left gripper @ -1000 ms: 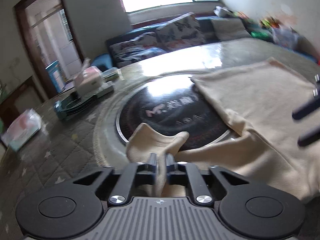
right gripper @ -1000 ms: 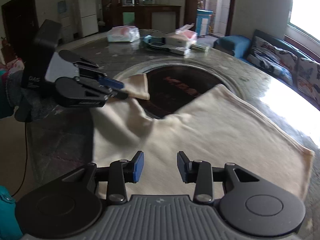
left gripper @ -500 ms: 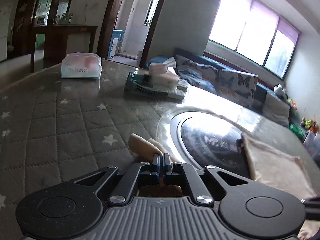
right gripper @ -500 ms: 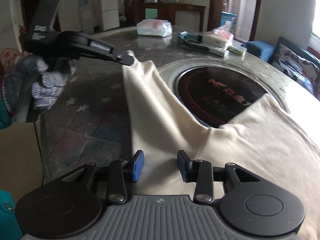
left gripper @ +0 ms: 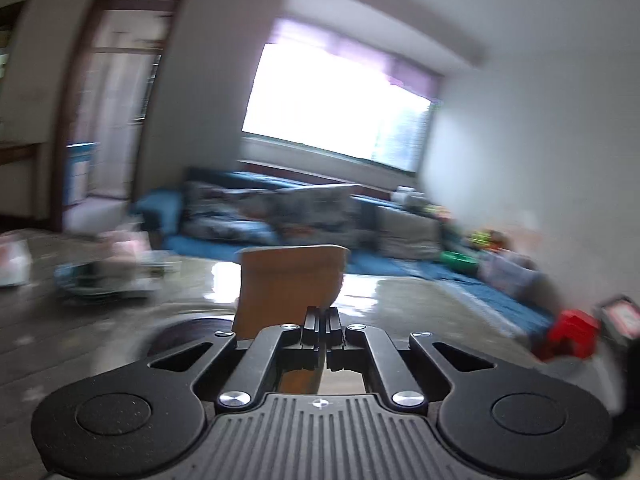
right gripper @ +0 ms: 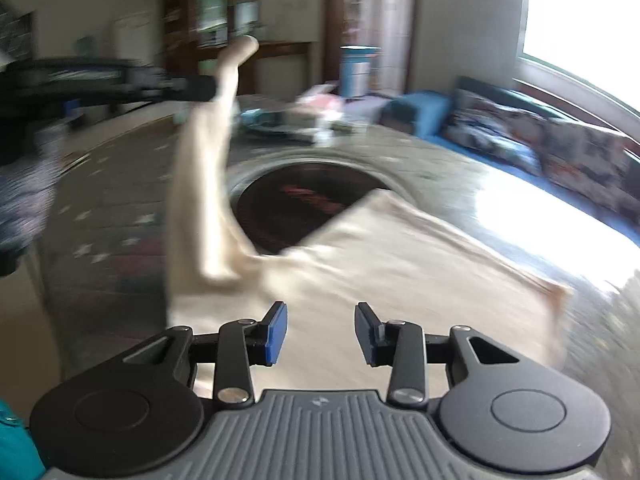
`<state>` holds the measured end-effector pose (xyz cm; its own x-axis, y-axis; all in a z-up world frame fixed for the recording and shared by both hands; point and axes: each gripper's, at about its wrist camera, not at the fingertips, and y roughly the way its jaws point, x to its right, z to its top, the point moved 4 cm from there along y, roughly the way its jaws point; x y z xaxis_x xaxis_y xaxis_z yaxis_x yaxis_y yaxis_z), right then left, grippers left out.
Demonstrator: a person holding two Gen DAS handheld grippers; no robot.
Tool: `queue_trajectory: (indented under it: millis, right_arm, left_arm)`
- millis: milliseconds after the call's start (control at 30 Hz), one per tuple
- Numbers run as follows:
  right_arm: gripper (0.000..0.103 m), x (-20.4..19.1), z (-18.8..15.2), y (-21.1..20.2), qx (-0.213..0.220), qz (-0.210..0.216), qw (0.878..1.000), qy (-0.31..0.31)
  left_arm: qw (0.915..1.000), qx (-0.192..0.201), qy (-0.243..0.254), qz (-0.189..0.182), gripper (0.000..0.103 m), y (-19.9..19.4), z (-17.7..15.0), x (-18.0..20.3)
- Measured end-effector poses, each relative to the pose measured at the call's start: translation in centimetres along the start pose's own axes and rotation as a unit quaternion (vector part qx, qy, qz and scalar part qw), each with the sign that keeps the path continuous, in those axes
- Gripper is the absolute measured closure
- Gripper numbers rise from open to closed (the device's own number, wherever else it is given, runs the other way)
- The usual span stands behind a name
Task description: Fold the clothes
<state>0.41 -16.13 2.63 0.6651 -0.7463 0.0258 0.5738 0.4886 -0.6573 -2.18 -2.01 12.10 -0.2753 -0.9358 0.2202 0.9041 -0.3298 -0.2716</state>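
Hanging from one pinched corner, the cream-coloured soft cloth garment (right gripper: 380, 256) rises in a narrow twisted strip above the round grey stone-look bench (right gripper: 460, 160), while the rest of it lies spread flat on the bench top, near edge just beyond the right claw. Left claw (left gripper: 322, 316): closed tight on the lifted corner; a tan flap of the fabric stands up just past its black fingers (left gripper: 310, 320) in the left wrist view. In the right wrist view the same claw (right gripper: 200, 88) enters from the left, level, above the bench, with the strip draped down from its tip. Right claw (right gripper: 320, 332): spread wide, blue pads (right gripper: 276, 332) apart, nothing between them, hovering just over the flat part of the garment. Far corner of the flat part overlaps the rim of the dark round glass inset (right gripper: 296, 204) at the bench centre. Beyond: blurred boxes and packets (right gripper: 320, 108) on the far side of the bench, a blue sofa with patterned cushions (right gripper: 540, 148) under a bright window (left gripper: 340, 108). Both views are motion-blurred.
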Motion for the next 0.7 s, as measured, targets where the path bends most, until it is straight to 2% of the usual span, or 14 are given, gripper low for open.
queue_trajectory:
  millis: [67,200,300,333,400,500,600,700]
  right_arm:
    - [0.066,2.1,-1.0,-1.0,0.000,-0.025,0.999,0.029]
    - [0.066,5.9,-3.7,-2.4,-0.014,-0.063,0.995,0.077]
    - [0.066,8.1,-6.0,-3.1,-0.029,-0.083,0.990,0.109]
    - [0.066,8.6,-6.6,-3.4,-0.033,-0.087,0.989,0.116]
    - [0.066,9.1,-7.3,-3.9,-0.034,-0.088,0.987,0.129]
    - [0.066,9.5,-7.5,-4.5,-0.024,-0.078,0.986,0.145]
    - [0.066,8.9,-6.9,-4.0,-0.014,-0.044,0.986,0.160]
    - [0.066,7.7,-6.4,-2.2,-0.021,-0.014,0.985,0.168]
  left_arm:
    - [0.9990,-0.016,0.017,-0.037,0.099,1.1,-1.1,2.5]
    - [0.9904,-0.099,0.039,-0.088,0.097,4.2,-4.8,5.6]
    - [0.9807,-0.158,0.053,-0.102,0.093,5.4,-7.4,6.2]
    - [0.9794,-0.165,0.057,-0.101,0.093,5.4,-7.7,5.9]
    - [0.9780,-0.173,0.063,-0.097,0.093,5.3,-8.1,5.0]
    - [0.9822,-0.168,0.060,-0.060,0.093,4.9,-7.6,2.9]
    - [0.9843,-0.167,0.056,-0.002,0.091,4.9,-7.5,-0.2]
    - [0.9836,-0.174,0.044,0.019,0.090,3.8,-7.7,-2.2]
